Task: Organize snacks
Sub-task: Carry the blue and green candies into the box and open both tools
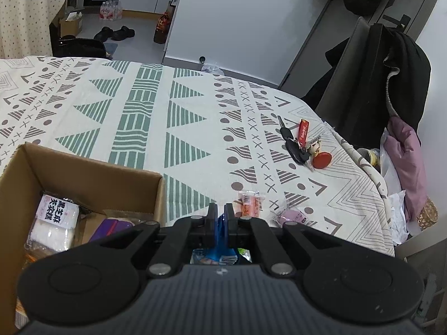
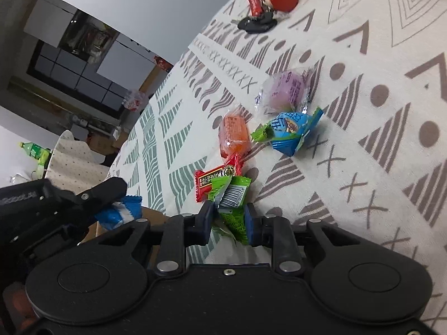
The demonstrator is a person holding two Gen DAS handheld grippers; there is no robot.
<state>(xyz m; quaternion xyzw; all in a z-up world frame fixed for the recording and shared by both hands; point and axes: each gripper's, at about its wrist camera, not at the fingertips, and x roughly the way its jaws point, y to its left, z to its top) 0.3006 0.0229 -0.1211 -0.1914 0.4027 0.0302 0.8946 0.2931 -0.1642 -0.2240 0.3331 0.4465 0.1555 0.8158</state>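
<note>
My left gripper (image 1: 221, 209) is shut on a blue snack packet (image 1: 220, 231), just right of the open cardboard box (image 1: 83, 167); the same gripper and packet (image 2: 120, 212) show at the left of the right wrist view. The box holds a white packet (image 1: 56, 217) and a purple one (image 1: 111, 227). My right gripper (image 2: 229, 209) is shut on a green snack packet (image 2: 233, 203). Ahead of it on the cloth lie a red packet (image 2: 218, 178), an orange one (image 2: 234, 134), a blue-green one (image 2: 290, 131) and a purple one (image 2: 285, 89).
A patterned tablecloth (image 1: 195, 106) covers the table. A bunch of keys with red tags (image 1: 301, 145) lies toward the right edge. A chair draped with dark clothes (image 1: 391, 69) stands beyond that edge.
</note>
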